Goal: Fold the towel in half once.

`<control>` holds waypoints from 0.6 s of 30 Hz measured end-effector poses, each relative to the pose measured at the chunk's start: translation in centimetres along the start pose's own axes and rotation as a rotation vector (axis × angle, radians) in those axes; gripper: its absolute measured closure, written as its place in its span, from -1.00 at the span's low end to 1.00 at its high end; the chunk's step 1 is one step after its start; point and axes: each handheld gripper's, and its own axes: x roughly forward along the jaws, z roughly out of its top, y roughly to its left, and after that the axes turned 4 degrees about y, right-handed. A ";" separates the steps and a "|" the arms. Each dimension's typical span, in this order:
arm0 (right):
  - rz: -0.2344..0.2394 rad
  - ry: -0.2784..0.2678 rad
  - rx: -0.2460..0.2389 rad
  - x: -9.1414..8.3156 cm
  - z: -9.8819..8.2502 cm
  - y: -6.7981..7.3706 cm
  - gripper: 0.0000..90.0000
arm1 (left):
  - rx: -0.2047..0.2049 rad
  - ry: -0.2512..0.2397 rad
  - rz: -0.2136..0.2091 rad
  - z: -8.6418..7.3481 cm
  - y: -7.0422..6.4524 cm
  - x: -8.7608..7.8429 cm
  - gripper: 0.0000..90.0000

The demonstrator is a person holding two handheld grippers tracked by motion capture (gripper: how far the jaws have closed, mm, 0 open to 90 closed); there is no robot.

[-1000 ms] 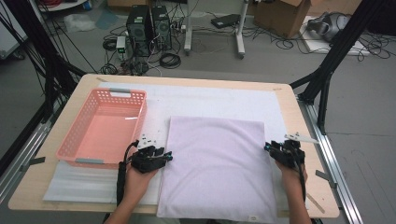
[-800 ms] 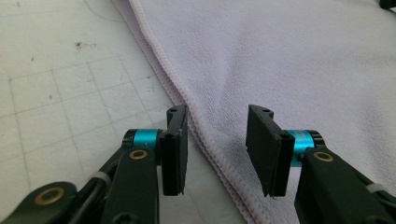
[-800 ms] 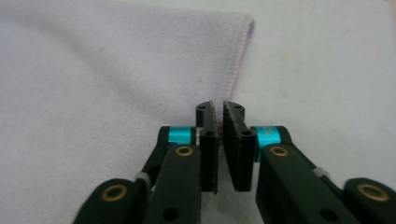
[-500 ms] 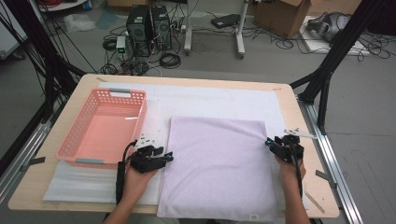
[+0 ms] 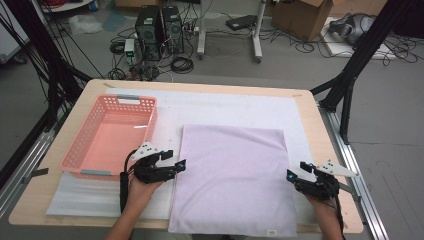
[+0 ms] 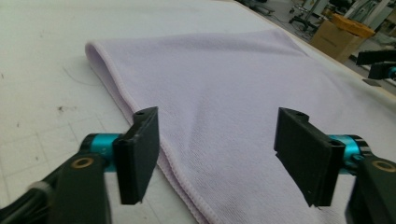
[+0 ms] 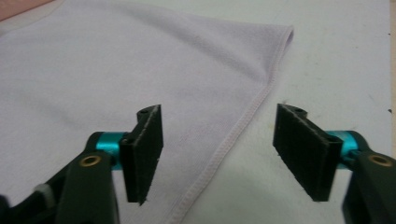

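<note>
A lavender folded towel [image 5: 232,180] lies flat on the white mat [image 5: 225,107]. My left gripper [image 5: 179,165] sits at the towel's left edge. In the left gripper view the gripper [image 6: 217,158] is open, the towel [image 6: 224,84] and its hemmed edge lying under the gap, untouched by the pads. My right gripper [image 5: 299,171] is at the towel's right edge. In the right gripper view the gripper [image 7: 217,154] is also open, with the towel's hem [image 7: 233,135] running between the jaws on the mat. Both pairs of jaws have just been opening, and nothing is gripped.
A pink plastic basket [image 5: 110,140] stands empty on the table's left, just beyond my left hand. The wooden table edge [image 5: 320,130] runs close to my right gripper. The other gripper [image 6: 378,63] shows far off in the left gripper view. Cables and boxes lie on the floor behind.
Both grippers' jaws have spread apart. The right hand has drawn a little outward and toward the near edge, off the towel's right hem. The left hand has stayed put.
</note>
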 end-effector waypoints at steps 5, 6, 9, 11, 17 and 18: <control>-0.020 -0.022 -0.023 -0.3 0.3 0.5 -0.56 | 0.031 -0.020 -0.046 -0.3 -0.3 -0.7 -0.61; -0.017 -0.037 -0.024 -0.5 0.5 0.6 -0.56 | 0.026 -0.025 -0.048 -0.3 -0.3 -0.7 -0.61; -0.017 -0.059 -0.047 -0.9 0.6 1.0 -0.56 | 0.036 -0.031 -0.061 -0.3 -0.3 -0.8 -0.61; -0.022 -0.053 -0.066 -1.0 0.6 1.2 -0.56 | 0.041 -0.033 -0.058 -0.3 -0.4 -0.8 -0.61; -0.020 -0.037 -0.057 -1.1 0.6 0.8 -0.57 | 0.056 -0.016 -0.083 -0.3 -0.5 -0.8 -0.55; -0.017 -0.031 -0.058 -1.1 0.7 0.9 -0.57 | 0.061 -0.021 -0.076 -0.3 -0.6 -0.7 -0.55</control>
